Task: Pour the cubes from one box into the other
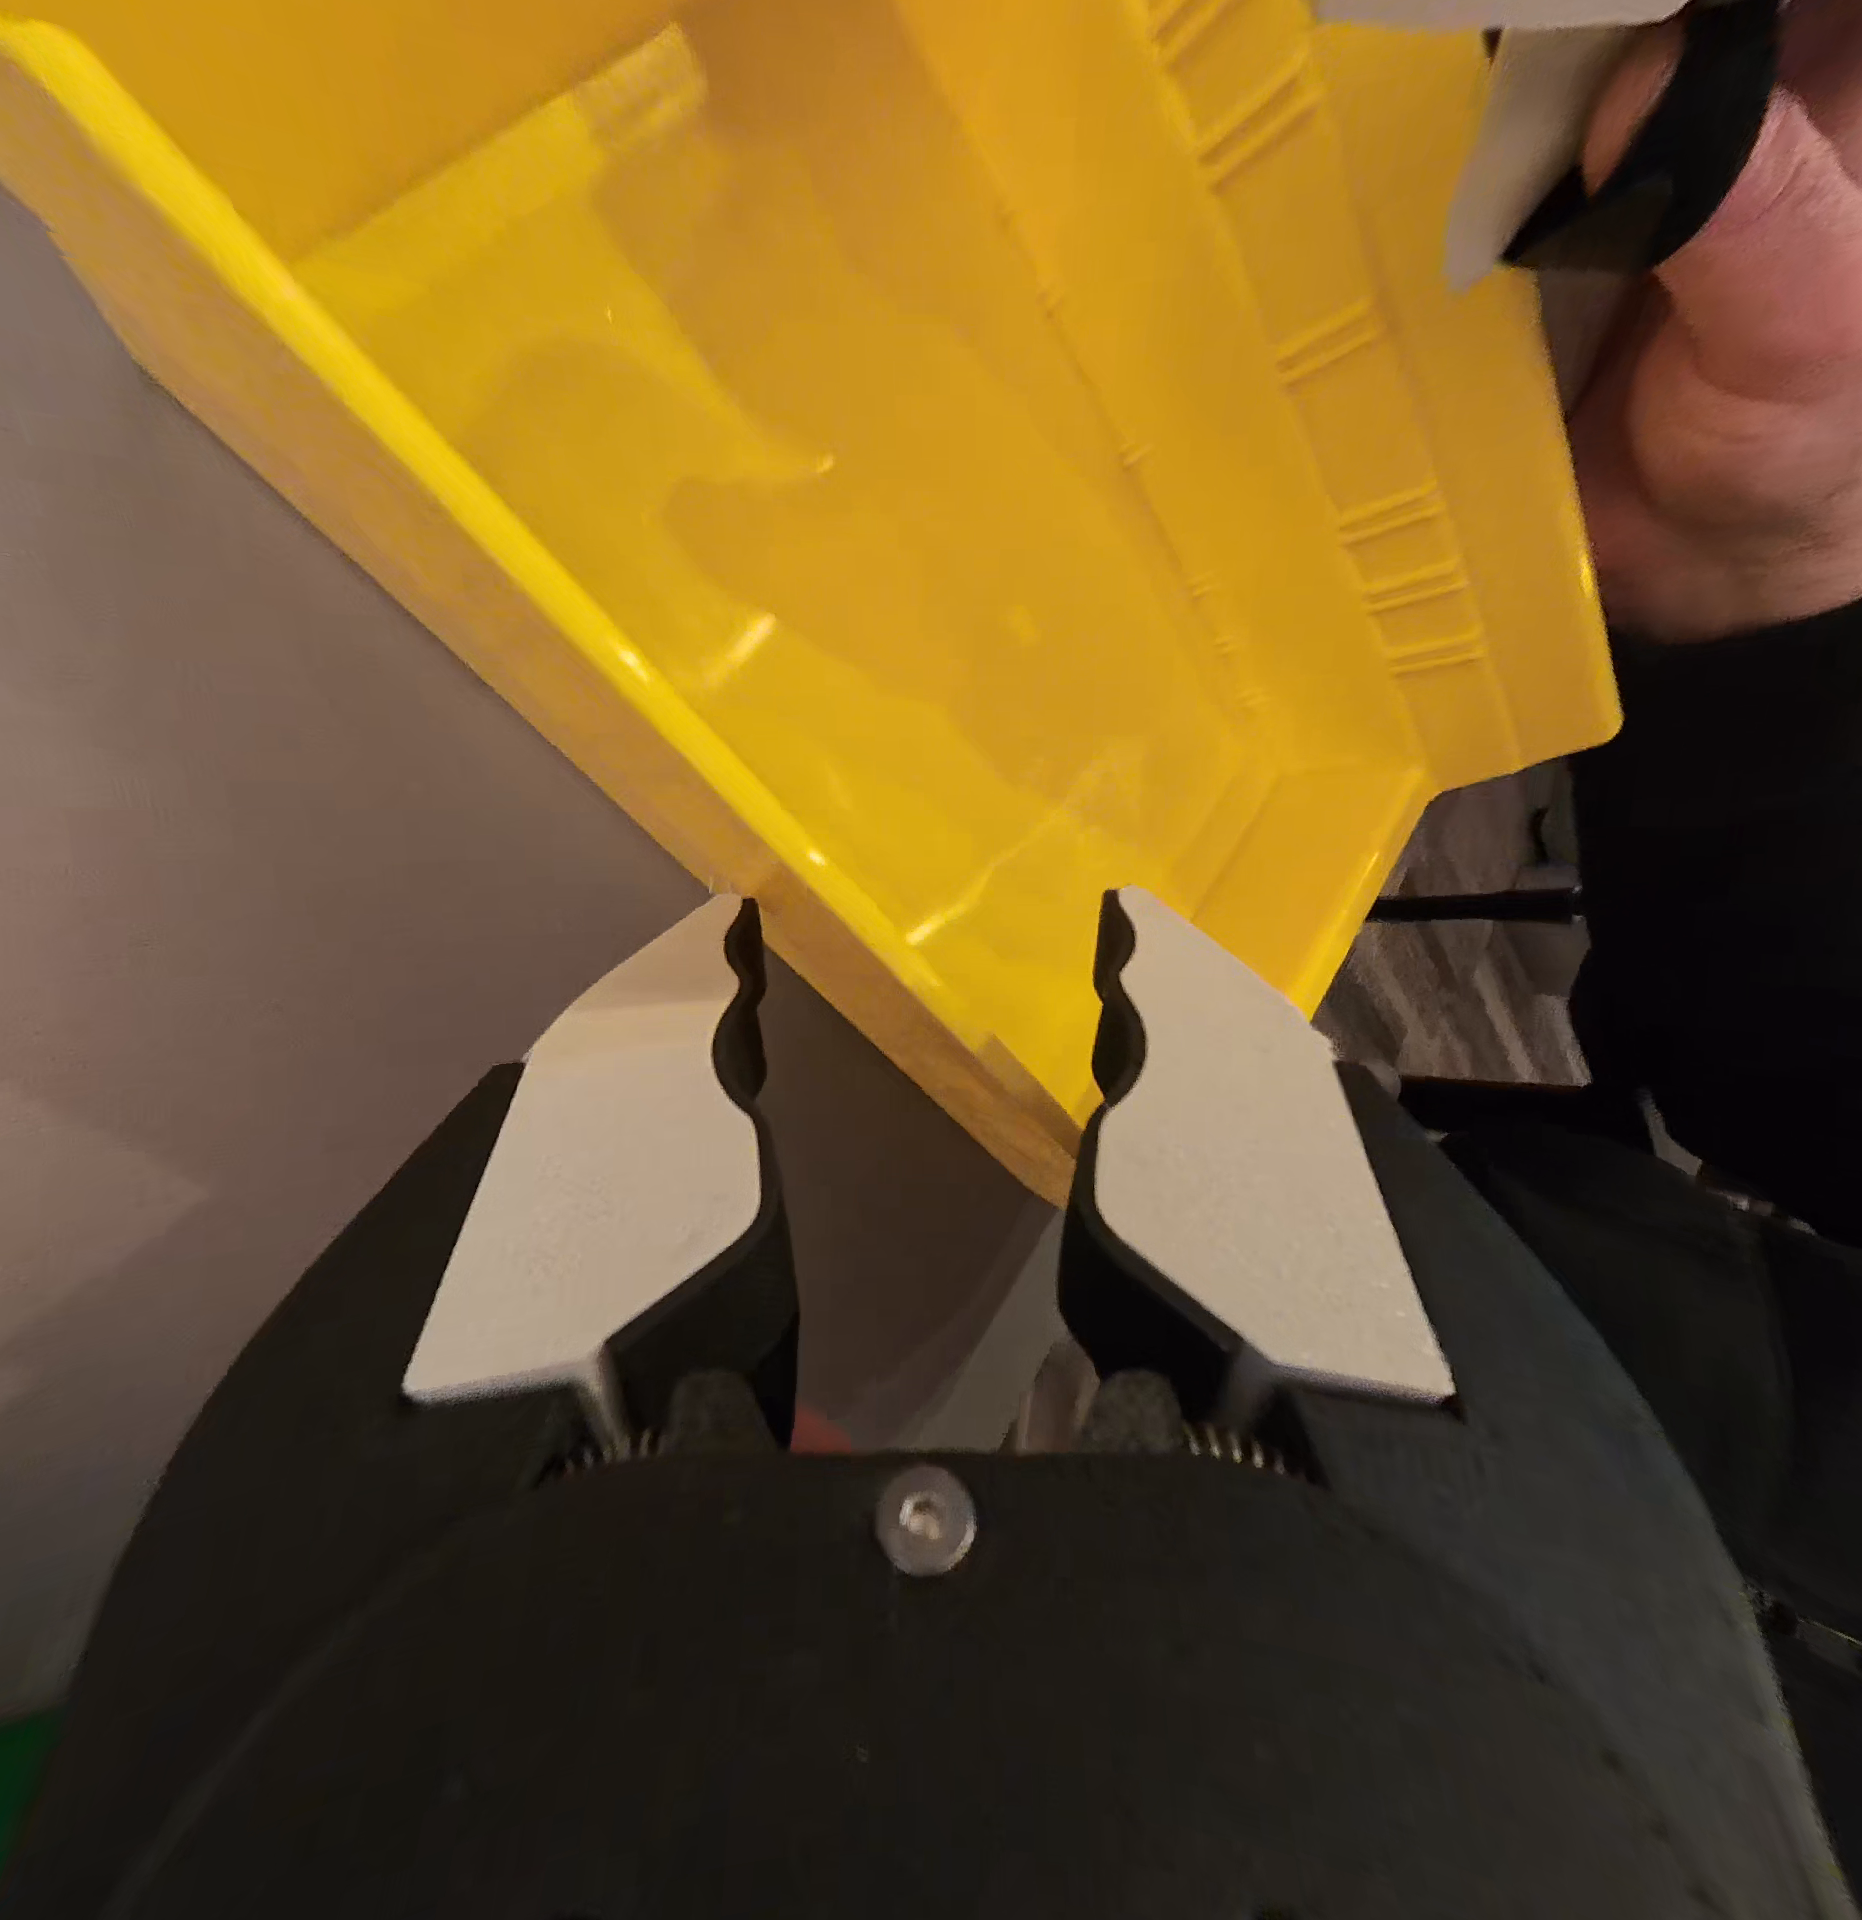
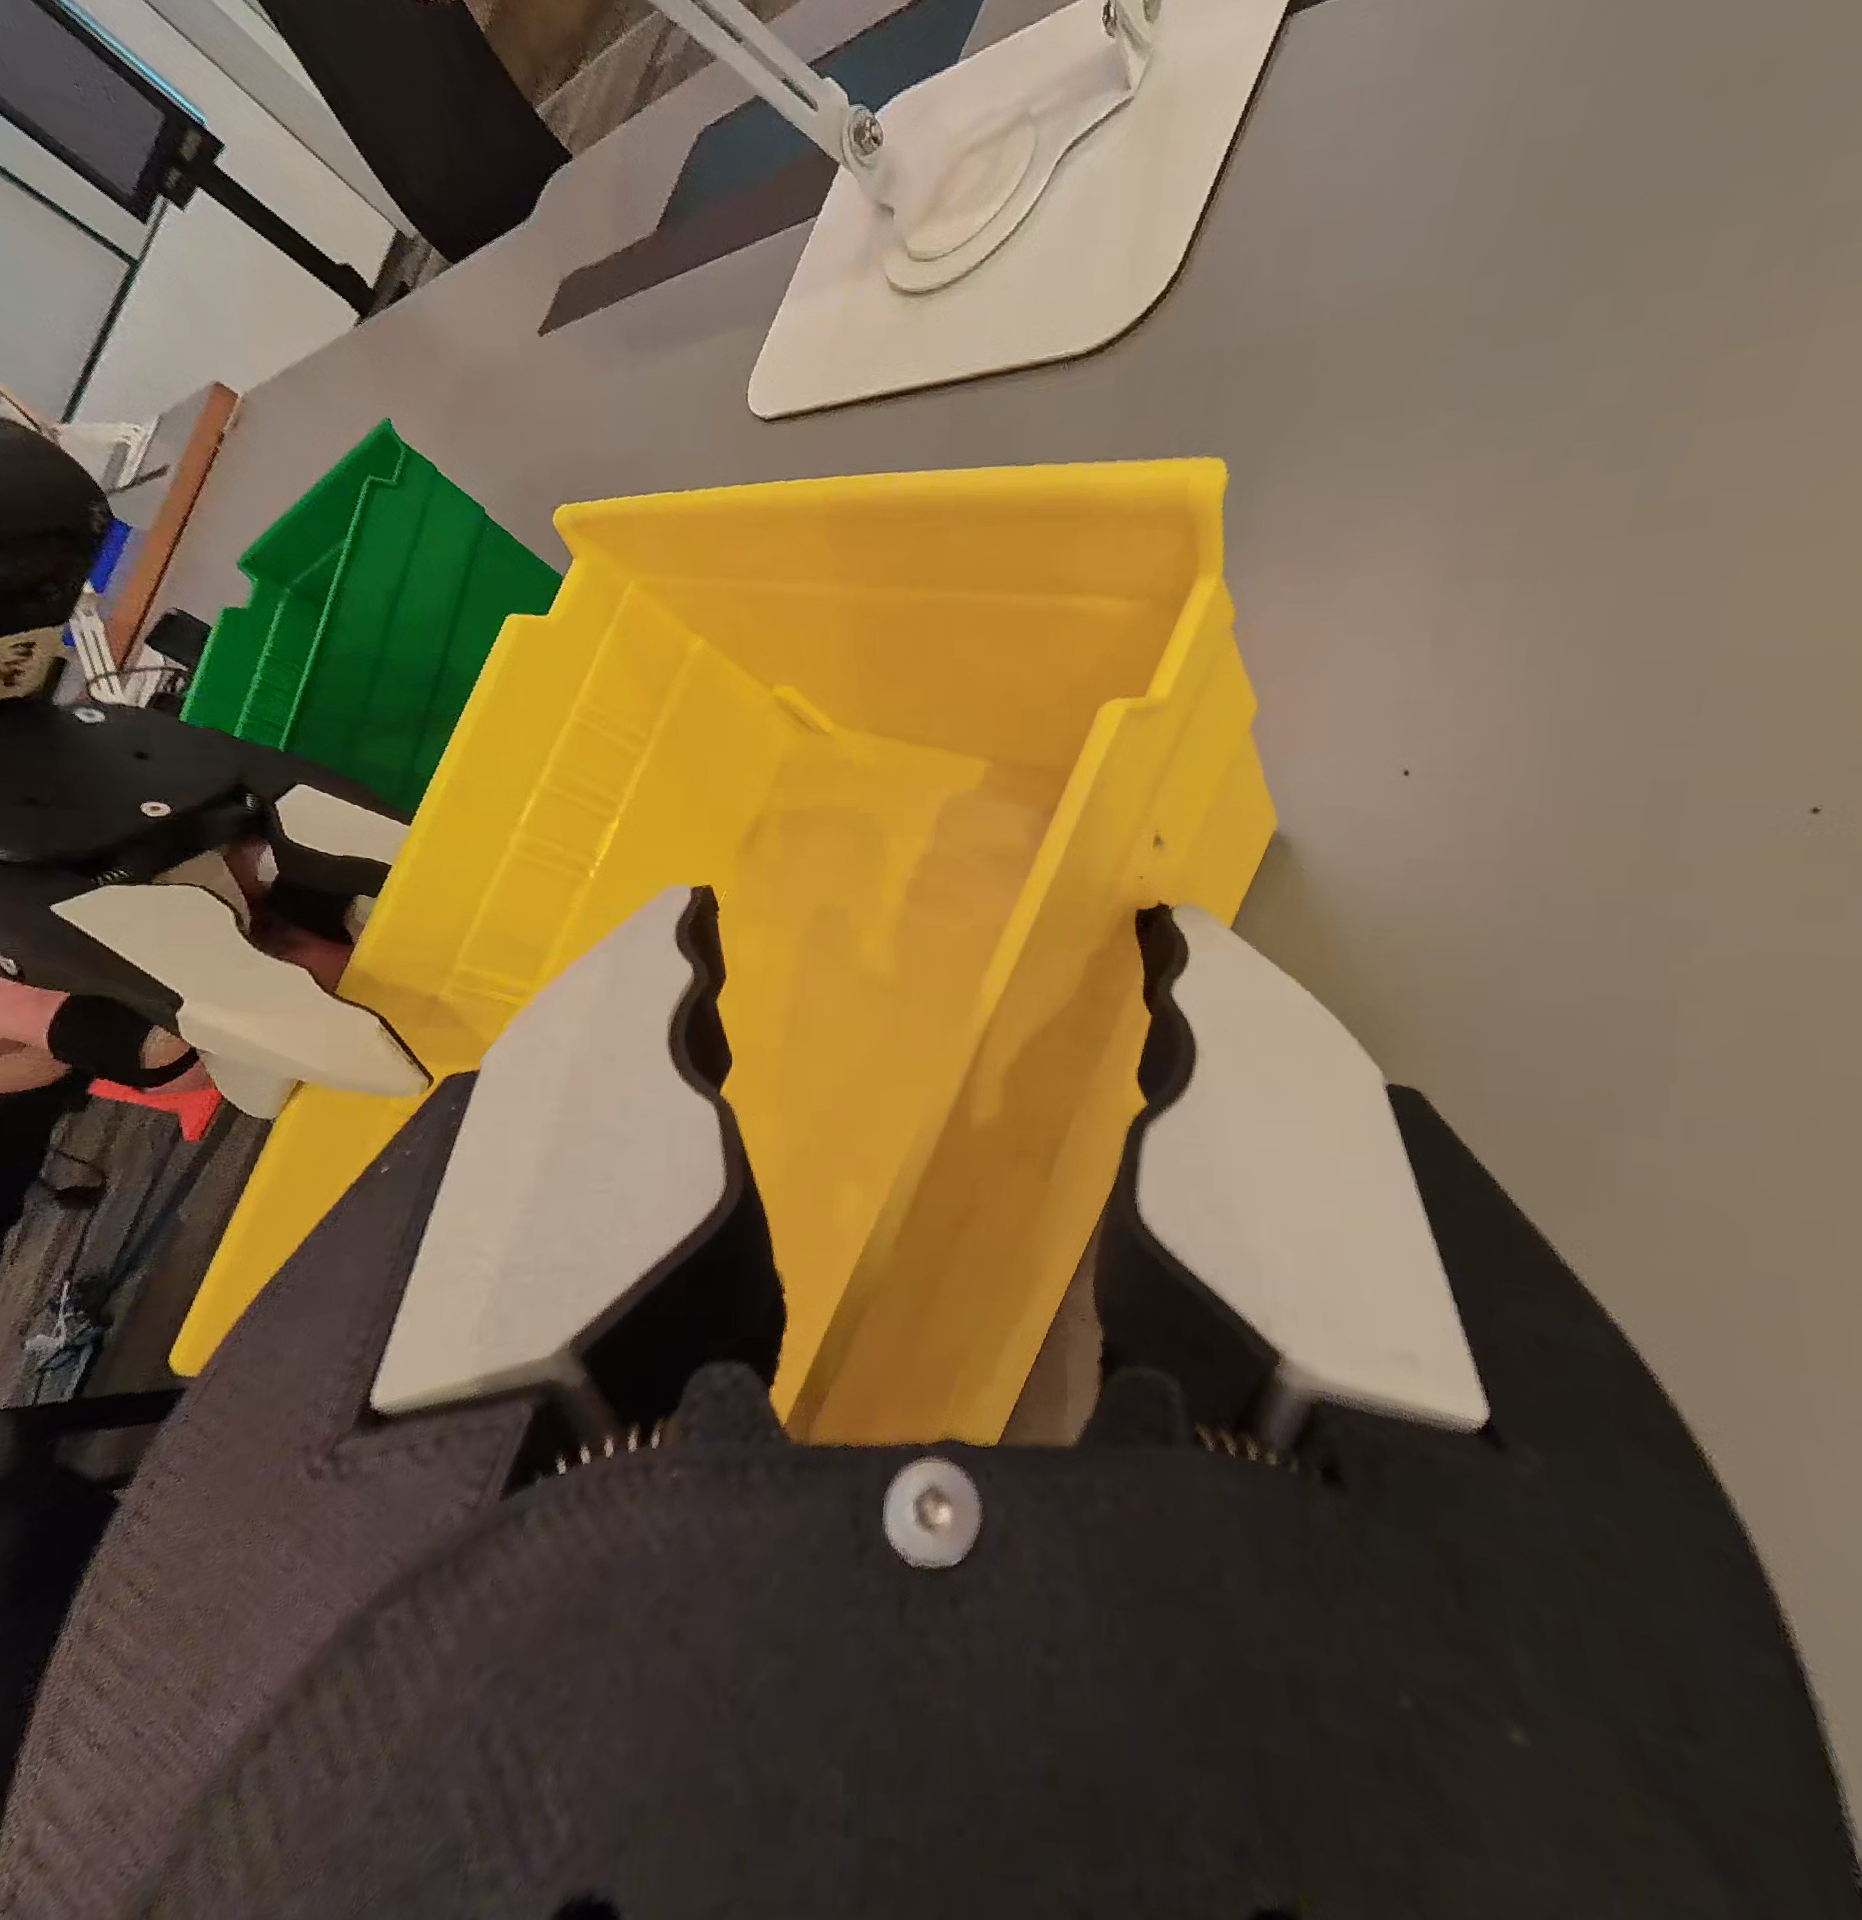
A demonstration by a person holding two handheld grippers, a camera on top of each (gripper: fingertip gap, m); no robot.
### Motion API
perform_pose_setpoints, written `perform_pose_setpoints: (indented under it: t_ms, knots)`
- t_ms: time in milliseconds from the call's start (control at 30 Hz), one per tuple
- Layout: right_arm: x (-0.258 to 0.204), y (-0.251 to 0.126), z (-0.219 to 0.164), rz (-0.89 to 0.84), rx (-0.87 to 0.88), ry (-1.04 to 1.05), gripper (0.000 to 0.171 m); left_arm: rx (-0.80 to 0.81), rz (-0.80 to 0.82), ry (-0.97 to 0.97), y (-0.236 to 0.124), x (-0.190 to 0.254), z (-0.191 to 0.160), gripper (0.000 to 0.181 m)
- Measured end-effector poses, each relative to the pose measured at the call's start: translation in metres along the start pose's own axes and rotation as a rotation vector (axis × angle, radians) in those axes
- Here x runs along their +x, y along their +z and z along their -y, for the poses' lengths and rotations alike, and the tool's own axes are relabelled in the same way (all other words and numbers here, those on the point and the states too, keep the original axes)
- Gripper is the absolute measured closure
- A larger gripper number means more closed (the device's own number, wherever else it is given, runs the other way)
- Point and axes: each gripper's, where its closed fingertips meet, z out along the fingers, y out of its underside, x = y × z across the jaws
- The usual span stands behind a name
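The yellow box [image 2: 906,665] stands on the grey table [image 2: 1581,623], and I see no cubes in its inside. My right gripper [image 2: 927,909] is open, with the box's right side wall running between its jaws, not pinched. The green box [image 2: 366,644] lies just beyond the yellow one, to its left; its inside is hidden. In the left wrist view the yellow box [image 1: 906,468] fills the upper frame. My left gripper [image 1: 927,899] is open, with the box's rim and corner between its jaws. Its white finger [image 2: 241,997] shows at the box's left wall.
A white stand base [image 2: 1010,239] with an arm sits on the table beyond the boxes. A person's hand [image 1: 1737,416] holds the right gripper at the upper right of the left wrist view. A small red thing [image 2: 148,1101] shows low on the left.
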Motion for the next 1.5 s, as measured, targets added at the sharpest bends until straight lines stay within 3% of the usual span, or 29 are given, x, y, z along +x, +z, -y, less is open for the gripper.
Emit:
perform_pose_setpoints:
  t_ms: [33, 200, 300, 400, 600, 767, 967, 1200, 1300, 1500]
  knots:
    - [-0.001, -0.002, 0.002, 0.006, 0.010, -0.001, 0.100, 0.027, -0.005, -0.009, -0.003, -0.001, 0.001, 0.119]
    - [0.002, -0.018, 0.019, -0.088, 0.055, -0.080, 0.098, 0.169, -0.044, 0.003, -0.037, 0.009, 0.013, 0.112]
    - [-0.008, -0.031, 0.033, -0.167, 0.076, -0.204, 0.099, 0.301, -0.056, 0.027, -0.080, 0.025, 0.021, 0.110]
    - [-0.034, -0.042, 0.049, -0.208, 0.117, -0.321, 0.101, 0.415, 0.048, 0.084, -0.134, 0.022, 0.022, 0.110]
    - [-0.138, -0.022, 0.050, -0.067, 0.066, -0.493, 0.100, 0.577, 0.315, -0.039, -0.241, -0.061, -0.021, 0.109]
    - [-0.231, 0.043, 0.011, 0.118, -0.143, -0.578, 0.104, 0.541, 0.592, -0.192, -0.292, -0.149, -0.093, 0.113]
    - [-0.286, 0.128, -0.030, 0.155, -0.399, -0.672, 0.108, 0.466, 0.668, -0.281, -0.285, -0.183, -0.150, 0.111]
    - [-0.283, 0.209, -0.055, 0.091, -0.651, -0.611, 0.112, 0.374, 0.663, -0.344, -0.271, -0.212, -0.171, 0.111]
    - [-0.271, 0.228, -0.073, 0.055, -0.745, -0.592, 0.120, 0.325, 0.583, -0.354, -0.255, -0.213, -0.176, 0.128]
    - [-0.269, 0.232, -0.084, 0.036, -0.845, -0.560, 0.131, 0.275, 0.653, -0.379, -0.241, -0.228, -0.185, 0.147]
